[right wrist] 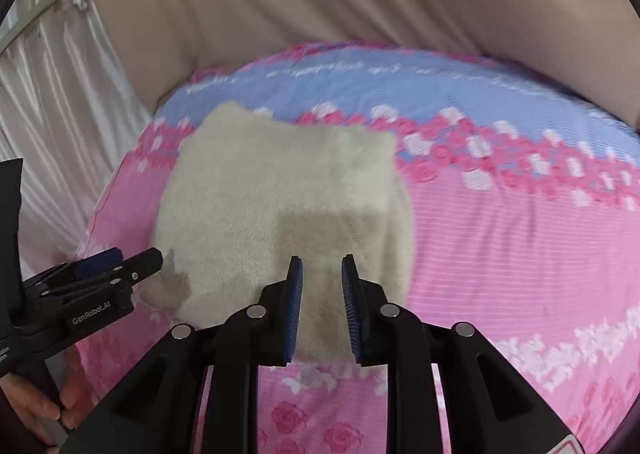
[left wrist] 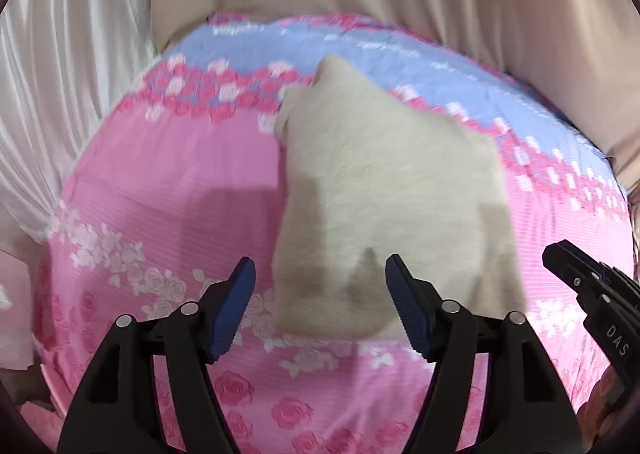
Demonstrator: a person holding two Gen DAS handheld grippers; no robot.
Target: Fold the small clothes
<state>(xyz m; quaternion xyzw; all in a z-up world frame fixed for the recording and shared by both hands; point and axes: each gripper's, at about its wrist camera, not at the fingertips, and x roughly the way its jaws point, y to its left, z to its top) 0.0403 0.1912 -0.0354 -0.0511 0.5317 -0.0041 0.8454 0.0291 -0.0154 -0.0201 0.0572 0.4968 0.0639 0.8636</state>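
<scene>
While the cream garment [right wrist: 280, 190] lies flat on the pink floral bedsheet [right wrist: 500, 246], left gripper [left wrist: 320, 286] hangs wide open and empty; right gripper [right wrist: 322, 294], partly open and empty, hangs over its near hem, probably for a grasp.

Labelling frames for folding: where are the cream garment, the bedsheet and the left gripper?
Garment [right wrist: 280, 190], right wrist view, its middle.
Bedsheet [right wrist: 520, 254], right wrist view, bare pink part.
Left gripper [left wrist: 320, 274], left wrist view, between its jaws.
</scene>
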